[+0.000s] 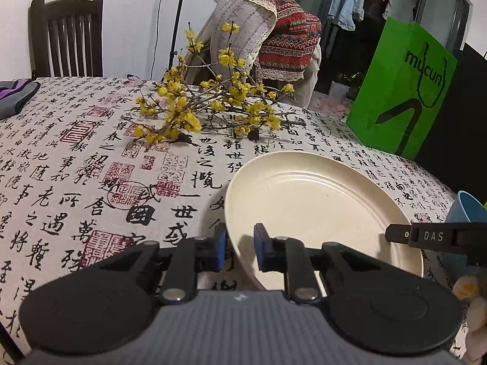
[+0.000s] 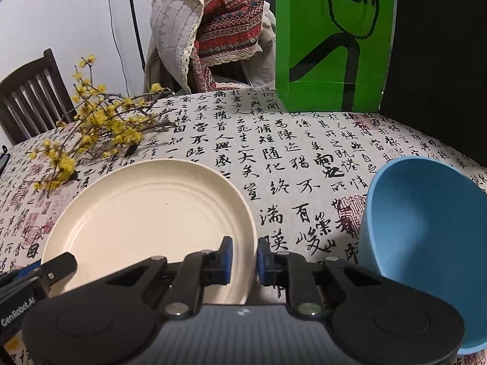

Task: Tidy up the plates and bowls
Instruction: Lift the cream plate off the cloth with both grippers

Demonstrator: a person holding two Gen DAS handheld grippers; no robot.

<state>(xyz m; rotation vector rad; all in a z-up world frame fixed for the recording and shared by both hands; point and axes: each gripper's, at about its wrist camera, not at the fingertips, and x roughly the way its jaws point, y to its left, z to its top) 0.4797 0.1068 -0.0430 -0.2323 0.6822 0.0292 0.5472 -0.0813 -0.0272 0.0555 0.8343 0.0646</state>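
Cream-coloured and round, a plate (image 1: 319, 206) lies flat and face up on the table (image 1: 76, 158), which is covered by a cloth printed with black calligraphy and red seals. Being round, the plate has no long axis; its hollow faces upward. Two claws pinch its rim from opposite sides. The left claw (image 1: 240, 249) has its blue pads pressed on the rim at the plate's near-left edge, one pad outside and one over the inner slope. The right claw (image 2: 245, 260) clamps the rim at the plate's right edge in the same way, and its dark tip shows in the left wrist view reaching over the plate's far side. A blue bowl (image 2: 426, 237) stands just beside the plate toward the table's right edge, tilted with its opening turned toward the plate and apart from it. Yellow-flowered branches (image 1: 194, 106) lie on the cloth beyond the plate, close to its far-left rim. A green paper bag (image 2: 331, 36) stands upright at the table's far edge. Bare cloth runs between plate and bag and across the table's left side. A dark wooden chair (image 1: 65, 36) and a chair draped with patterned cloth (image 1: 274, 33) stand behind the far edge.
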